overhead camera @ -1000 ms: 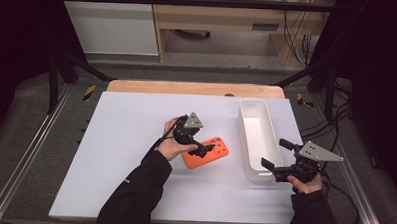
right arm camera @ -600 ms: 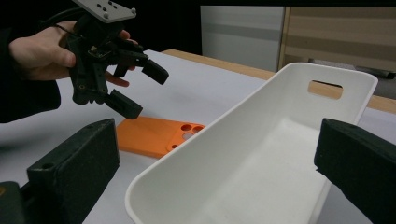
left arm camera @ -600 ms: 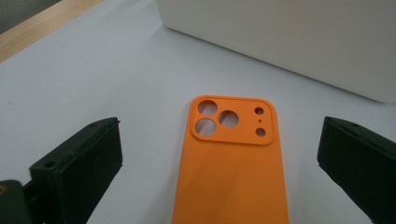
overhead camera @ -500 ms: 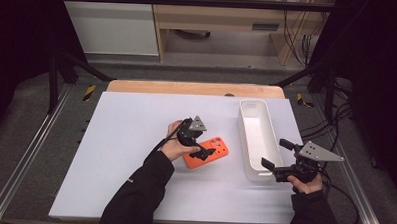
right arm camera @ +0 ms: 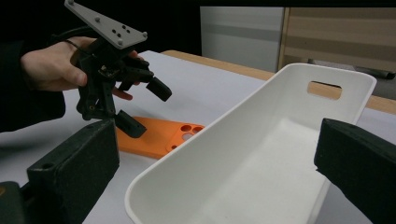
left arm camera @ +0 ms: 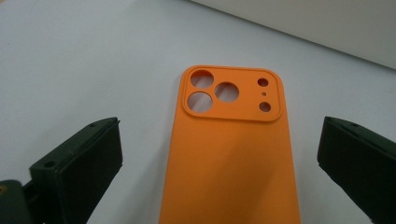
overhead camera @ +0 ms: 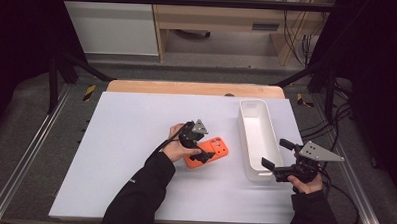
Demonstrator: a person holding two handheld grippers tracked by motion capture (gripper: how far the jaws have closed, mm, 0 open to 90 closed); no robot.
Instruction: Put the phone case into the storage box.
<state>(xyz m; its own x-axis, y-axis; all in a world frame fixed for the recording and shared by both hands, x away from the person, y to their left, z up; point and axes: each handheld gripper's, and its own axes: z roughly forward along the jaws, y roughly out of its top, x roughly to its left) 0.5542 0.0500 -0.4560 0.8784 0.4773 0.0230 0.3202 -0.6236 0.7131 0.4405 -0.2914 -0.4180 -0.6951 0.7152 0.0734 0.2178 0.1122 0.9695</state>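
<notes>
Orange phone case point(overhead camera: 208, 153) lies flat on the white counter point(overhead camera: 125, 139), back side up, camera cutouts pointing toward the white bin point(overhead camera: 255, 139), just left of the bin and apart from it. In the left gripper view the case point(left arm camera: 233, 154) sits between the two black fingers point(left arm camera: 79, 172), camera-hole end away from the camera, visible gaps on both sides, no contact seen. Left gripper point(overhead camera: 199, 146) is over the near/left end of the case, fingers spread open on either side of it, held by the person's left hand point(overhead camera: 178, 146), dark sleeve coming in from the bottom. In the right gripper view the left gripper point(right arm camera: 140, 105) shows tilted down, one finger low at the orange case point(right arm camera: 159, 135), the other raised above it. Right gripper point(overhead camera: 279, 156) is at the near right end of the bin, fingers wide open and holding nothing, one at the bin's near corner and one at its right wall; right hand point(overhead camera: 304, 183) is near the counter's front right edge. In the right gripper view the bin point(right arm camera: 261, 154) is open side up, nothing in it, handle slot in the far wall, and its near end lies between the spread fingers point(right arm camera: 74, 163). Wooden strip along the counter's far edge point(overhead camera: 192, 88).
</notes>
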